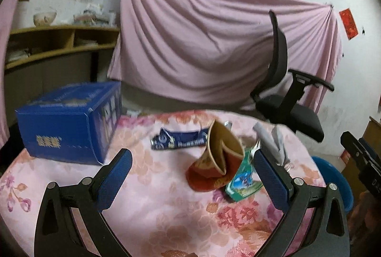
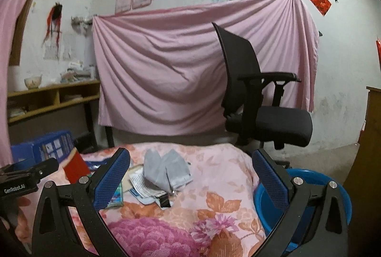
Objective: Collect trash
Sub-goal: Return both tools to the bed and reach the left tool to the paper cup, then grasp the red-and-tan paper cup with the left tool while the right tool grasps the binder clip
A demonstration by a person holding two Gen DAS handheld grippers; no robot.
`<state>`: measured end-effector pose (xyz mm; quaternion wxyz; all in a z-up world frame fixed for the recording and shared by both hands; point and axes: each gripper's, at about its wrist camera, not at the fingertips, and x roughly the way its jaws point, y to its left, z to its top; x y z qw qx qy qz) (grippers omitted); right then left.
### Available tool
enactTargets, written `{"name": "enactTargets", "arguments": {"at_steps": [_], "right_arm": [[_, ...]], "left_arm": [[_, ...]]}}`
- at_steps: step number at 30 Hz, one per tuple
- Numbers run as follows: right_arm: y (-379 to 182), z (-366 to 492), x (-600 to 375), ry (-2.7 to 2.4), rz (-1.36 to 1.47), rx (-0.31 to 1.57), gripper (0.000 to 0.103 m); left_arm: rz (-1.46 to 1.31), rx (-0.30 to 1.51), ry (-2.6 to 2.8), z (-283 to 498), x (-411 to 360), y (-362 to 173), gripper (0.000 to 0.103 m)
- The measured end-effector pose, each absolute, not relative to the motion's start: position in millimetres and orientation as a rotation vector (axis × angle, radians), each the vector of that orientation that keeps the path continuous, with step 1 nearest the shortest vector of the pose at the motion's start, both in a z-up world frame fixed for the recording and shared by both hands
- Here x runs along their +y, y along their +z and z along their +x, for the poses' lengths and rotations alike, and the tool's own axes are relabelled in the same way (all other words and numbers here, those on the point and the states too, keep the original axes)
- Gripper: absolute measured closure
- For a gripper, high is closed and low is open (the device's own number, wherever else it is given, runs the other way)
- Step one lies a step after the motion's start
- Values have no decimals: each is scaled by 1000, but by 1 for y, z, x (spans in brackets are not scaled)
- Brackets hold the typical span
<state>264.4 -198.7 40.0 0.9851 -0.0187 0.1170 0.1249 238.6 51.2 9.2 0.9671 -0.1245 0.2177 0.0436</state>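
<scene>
Left hand-held gripper [image 1: 191,165] wide apart, seemingly just short of crushed red cup [image 1: 215,161].

The blue box [image 1: 69,123] is motion-blurred with unreadable print, the blue basin [image 2: 309,197] sits half hidden behind the right gripper's fingers [image 2: 271,183], and the green wrapper [image 2: 116,196] is mostly covered.

Dim, soft indoor light; slight blur, bowed fisheye edges.

Both wrist views look low and close across the table [image 1: 154,209] toward the pink sheet [image 2: 166,66] and chair [image 2: 262,114], the right view from further right.
</scene>
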Motion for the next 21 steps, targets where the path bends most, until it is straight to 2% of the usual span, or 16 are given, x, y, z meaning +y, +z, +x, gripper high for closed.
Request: {"name": "enactTargets", "arguments": {"at_steps": [5,7,9,10,12,15,18,20,21], "right_arm": [[28,282,-191,231,-69,350,0],[22,292,-188,233,-82,409,0],[16,299,-184,246,-90,470,0],[13,303,-183,250,-93,498,0],[7,311,-179,268,-98,559,0],[-4,323,-173,286,-115,649,1],[-13,331,-166,304,-138,725,11],[-18,336,-164,316,-133,766,27],[-20,338,-164,323,-123,781,29]], "left_arm": [[-253,574,46,263,48,-4,4],[-256,607,21,269,48,-8,15],[-263,632,-1,273,48,-11,37],[-268,644,-9,275,49,-12,41],[-285,665,-33,278,51,-16,57],[-305,679,-60,280,53,-17,73],[-314,680,-75,280,54,-15,79],[-317,676,-83,279,54,-13,82],[-319,671,-87,278,54,-13,84]]}}
